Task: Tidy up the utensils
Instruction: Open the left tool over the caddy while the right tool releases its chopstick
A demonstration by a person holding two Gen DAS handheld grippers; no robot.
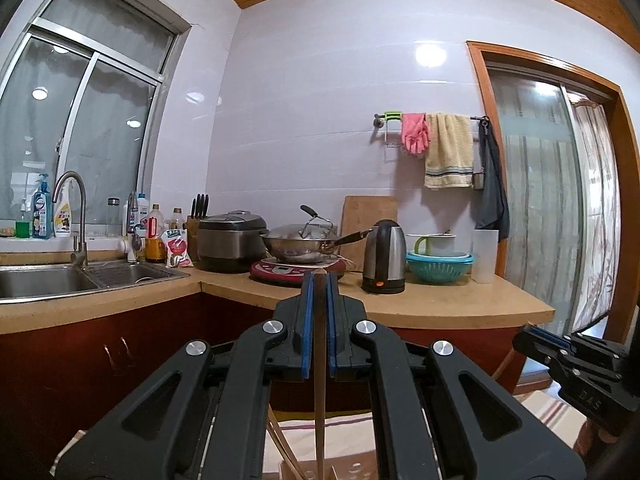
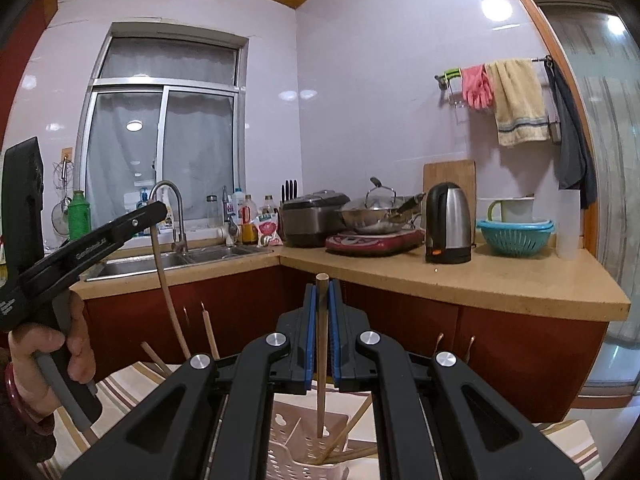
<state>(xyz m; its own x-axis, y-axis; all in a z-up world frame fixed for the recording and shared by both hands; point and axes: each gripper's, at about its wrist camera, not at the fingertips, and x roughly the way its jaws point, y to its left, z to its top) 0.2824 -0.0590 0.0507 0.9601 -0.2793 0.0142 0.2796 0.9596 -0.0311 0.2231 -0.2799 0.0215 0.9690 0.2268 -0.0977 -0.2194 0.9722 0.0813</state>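
In the left wrist view my left gripper is shut on a dark wooden chopstick that hangs straight down toward a pale utensil holder at the bottom edge. The right wrist view shows my right gripper shut on a lighter chopstick, its lower tip over the perforated holder, which has several chopsticks leaning in it. A hand carries the left gripper at the left, with its chopstick dangling. The right gripper appears at the right edge.
The holder stands on a striped cloth. Beyond is an L-shaped counter with a sink, rice cooker, wok on a red cooker, kettle and teal colander. Red cabinets stand below.
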